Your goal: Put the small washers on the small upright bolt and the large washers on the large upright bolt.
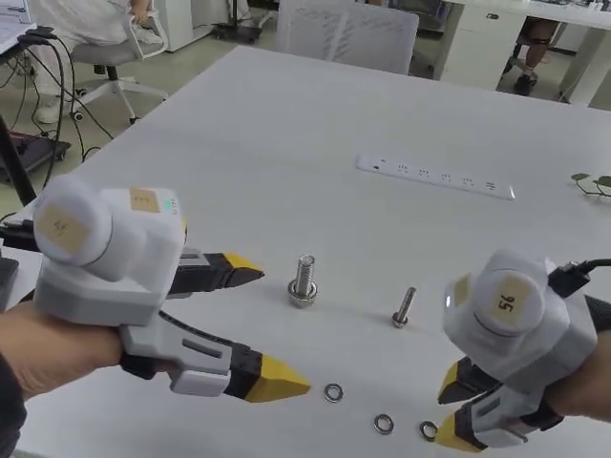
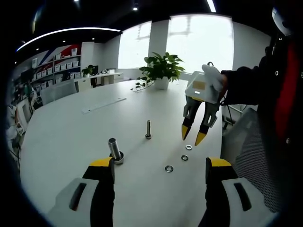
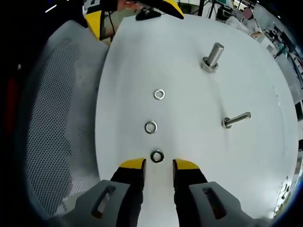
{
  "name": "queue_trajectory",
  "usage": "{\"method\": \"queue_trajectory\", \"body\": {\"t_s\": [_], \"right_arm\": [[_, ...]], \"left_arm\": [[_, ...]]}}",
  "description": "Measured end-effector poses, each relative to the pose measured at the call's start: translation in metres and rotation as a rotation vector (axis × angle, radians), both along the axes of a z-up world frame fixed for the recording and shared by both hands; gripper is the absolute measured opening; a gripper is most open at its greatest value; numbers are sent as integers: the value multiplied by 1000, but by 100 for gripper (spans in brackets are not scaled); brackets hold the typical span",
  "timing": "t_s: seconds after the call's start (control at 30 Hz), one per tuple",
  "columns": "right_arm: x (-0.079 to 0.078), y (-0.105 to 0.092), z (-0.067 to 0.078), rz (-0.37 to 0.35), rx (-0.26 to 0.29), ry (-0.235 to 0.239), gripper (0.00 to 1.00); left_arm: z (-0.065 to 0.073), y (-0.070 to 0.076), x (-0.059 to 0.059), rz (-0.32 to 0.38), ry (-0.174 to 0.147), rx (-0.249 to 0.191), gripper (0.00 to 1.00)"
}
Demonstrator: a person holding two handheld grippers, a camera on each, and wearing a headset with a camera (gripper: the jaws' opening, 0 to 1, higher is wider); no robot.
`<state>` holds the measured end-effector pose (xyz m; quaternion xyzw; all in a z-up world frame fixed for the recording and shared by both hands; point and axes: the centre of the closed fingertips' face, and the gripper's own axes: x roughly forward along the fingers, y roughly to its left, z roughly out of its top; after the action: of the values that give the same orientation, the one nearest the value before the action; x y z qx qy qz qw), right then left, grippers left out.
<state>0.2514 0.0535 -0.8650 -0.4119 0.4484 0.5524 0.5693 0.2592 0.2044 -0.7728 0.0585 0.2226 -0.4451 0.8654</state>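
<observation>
Left gripper (image 1: pixel 274 330) at lower left of head view, jaws spread wide, nothing between them, over the white table (image 1: pixel 286 143). Right gripper (image 1: pixel 443 416) at lower right, jaws a little apart, pinching nothing, tips low near the table's bottom edge. Large bolt (image 1: pixel 304 281) stands upright at frame centre with a wider ring or head at its base, can't tell which. Small bolt (image 1: pixel 404 307) stands upright to its right, apart from it. Three washers lie flat in a row along the bottom. First washer (image 1: pixel 333 392) is near the left gripper's lower tip, middle washer (image 1: pixel 384 424) sits between the other two, and third washer (image 1: pixel 428 430) is just beside the right gripper's tips. In the right gripper view that third one sits just ahead of the gap between the jaws, ungripped. Washer sizes too small to tell. Power strip (image 1: pixel 435 176) lies flat at upper right, office chair (image 1: pixel 348 33) at top.
</observation>
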Motion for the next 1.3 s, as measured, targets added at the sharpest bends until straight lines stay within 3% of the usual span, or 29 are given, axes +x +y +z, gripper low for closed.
{"method": "queue_trajectory", "body": {"t_s": [0.6, 1.3], "right_arm": [[-4, 0, -13, 53, -43, -20, 20], [-3, 2, -12, 73, -44, -49, 15]], "left_arm": [[0, 3, -3, 23, -6, -11, 78], [2, 2, -4, 19, -7, -12, 78]]}}
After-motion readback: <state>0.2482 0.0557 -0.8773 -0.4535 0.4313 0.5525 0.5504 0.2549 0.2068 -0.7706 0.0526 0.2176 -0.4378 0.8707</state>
